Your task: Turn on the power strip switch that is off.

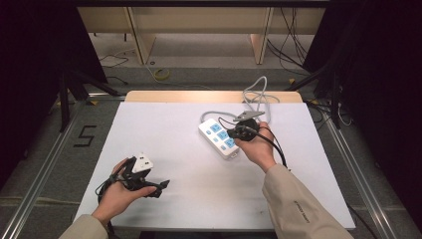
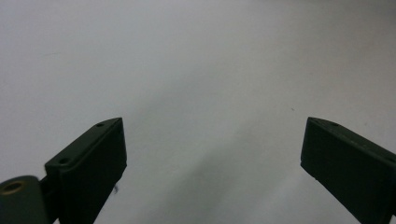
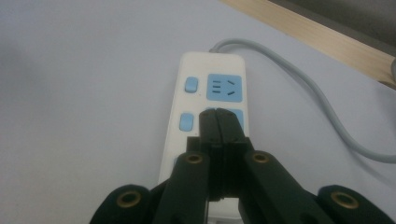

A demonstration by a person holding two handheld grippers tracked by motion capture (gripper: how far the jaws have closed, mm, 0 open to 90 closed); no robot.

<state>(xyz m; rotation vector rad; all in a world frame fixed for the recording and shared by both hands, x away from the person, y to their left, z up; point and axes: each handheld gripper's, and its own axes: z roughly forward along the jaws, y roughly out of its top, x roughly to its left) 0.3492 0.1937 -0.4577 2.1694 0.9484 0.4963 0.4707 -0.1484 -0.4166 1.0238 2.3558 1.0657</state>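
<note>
While the left gripper [image 2: 212,154] hovers with fingers spread over the bare desk [image 1: 174,199], the right gripper [image 3: 218,122] holds its fingers pressed together, empty, above the power strip [image 3: 205,93].

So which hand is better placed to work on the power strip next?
The right. Its tongs are shut, with the tips right over the power strip and its blue sockets. The left tongs are open over bare table, well away from it.

White surface [image 1: 199,199] with a wood strip [image 1: 209,96] at the far edge. Floor behind: yellow cable coil [image 1: 161,74], black cables [image 1: 291,47], wooden bench legs [image 1: 141,37]. Black "5" mark [image 1: 85,136] on the left floor.
</note>
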